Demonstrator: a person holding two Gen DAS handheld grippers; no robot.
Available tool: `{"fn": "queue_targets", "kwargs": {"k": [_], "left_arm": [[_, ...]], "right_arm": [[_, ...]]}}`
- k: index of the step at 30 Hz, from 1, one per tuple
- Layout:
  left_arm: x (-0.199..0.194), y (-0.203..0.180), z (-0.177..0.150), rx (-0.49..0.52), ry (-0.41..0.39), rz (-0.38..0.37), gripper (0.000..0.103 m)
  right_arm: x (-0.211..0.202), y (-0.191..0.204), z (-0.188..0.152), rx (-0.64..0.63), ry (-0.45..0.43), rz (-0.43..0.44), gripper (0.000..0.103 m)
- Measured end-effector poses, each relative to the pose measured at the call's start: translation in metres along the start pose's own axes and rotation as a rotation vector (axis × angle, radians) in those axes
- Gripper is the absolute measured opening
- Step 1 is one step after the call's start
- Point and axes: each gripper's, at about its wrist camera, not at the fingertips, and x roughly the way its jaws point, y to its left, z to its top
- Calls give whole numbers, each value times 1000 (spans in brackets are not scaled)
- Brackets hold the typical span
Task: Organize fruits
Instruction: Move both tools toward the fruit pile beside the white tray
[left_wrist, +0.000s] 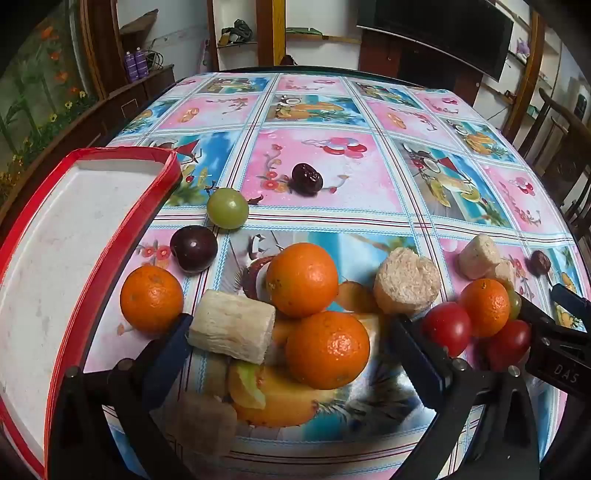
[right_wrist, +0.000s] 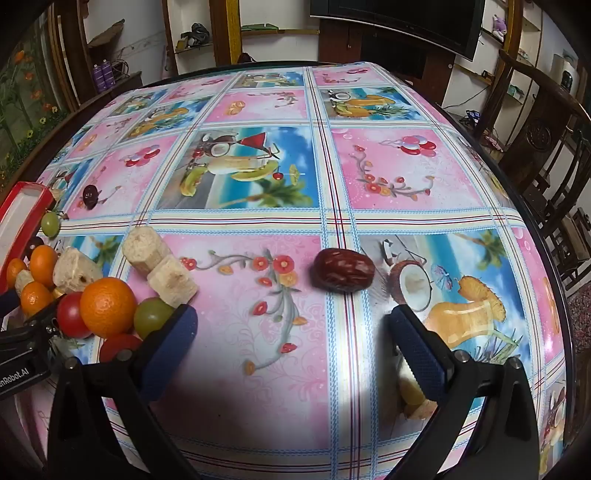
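In the left wrist view my left gripper (left_wrist: 291, 325) is open over a pile of fruit: two oranges (left_wrist: 302, 279) (left_wrist: 327, 350) and a pale sugarcane piece (left_wrist: 232, 325) lie between its fingers. A third orange (left_wrist: 151, 299), a dark plum (left_wrist: 193, 248), a green grape (left_wrist: 227, 208) and a dark date (left_wrist: 307, 178) lie beyond. The white tray with a red rim (left_wrist: 110, 251) stands at left, empty. In the right wrist view my right gripper (right_wrist: 291, 325) is open and empty, with a red date (right_wrist: 343, 270) just ahead of its fingers.
An orange (right_wrist: 108, 307), red tomatoes (right_wrist: 72, 314), a green grape (right_wrist: 152, 314) and pale sugarcane chunks (right_wrist: 171, 281) cluster left of the right gripper. The table carries a pink and blue fruit-print cloth (right_wrist: 406, 173). Wooden chairs (right_wrist: 546, 147) stand at the right edge.
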Motion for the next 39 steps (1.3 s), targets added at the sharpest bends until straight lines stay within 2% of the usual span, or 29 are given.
{"fn": "queue_targets", "kwargs": {"k": [17, 21, 23, 25, 28, 31, 39], "left_arm": [[1, -1, 1, 3, 12, 2, 103], [-1, -4, 1, 57, 36, 4, 102], [-7, -4, 2, 85, 38, 20, 102], [-16, 0, 7, 85, 38, 4, 102], [-30, 9, 9, 76, 28, -13, 103], [-44, 13, 12, 76, 22, -31, 103], [-72, 19, 21, 67, -16, -51, 103]], "right_arm": [[0, 0, 1, 11, -4, -7, 103], [1, -2, 3, 14, -6, -5, 103], [3, -2, 6, -1, 19, 6, 103], [1, -4, 6, -2, 42, 32, 103], [-13, -8, 3, 31, 52, 77, 103], [-40, -10, -1, 49, 3, 105, 103], [-89, 1, -2, 7, -80, 109, 103]]}}
